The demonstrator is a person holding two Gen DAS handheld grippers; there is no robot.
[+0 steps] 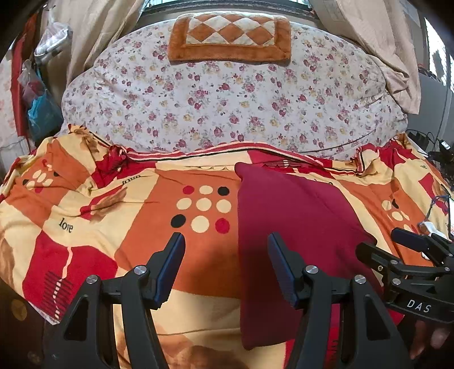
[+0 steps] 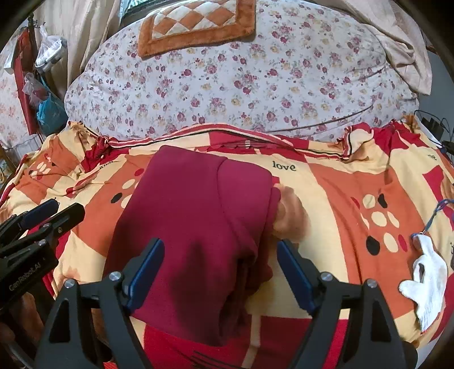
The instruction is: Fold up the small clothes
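Left gripper (image 1: 225,255): jaws spread wide, nothing held, seen at lower centre of the left wrist view above the patterned bedspread (image 1: 85,204). Its left finger is over bare bedspread; its right finger overlaps the left edge of the maroon garment (image 1: 292,227).

Right gripper (image 2: 220,262): jaws also spread wide, nothing clamped. In the right wrist view the folded maroon garment (image 2: 184,227) is seen at frame centre, lying flat on the bedspread (image 2: 340,193), its near end between the two fingers. Contact with the cloth cannot be told.

A floral quilt (image 2: 227,85) is seen in the upper half, with a checked orange cushion (image 2: 195,22) at the top. A white glove (image 2: 425,283) lies at the right edge.
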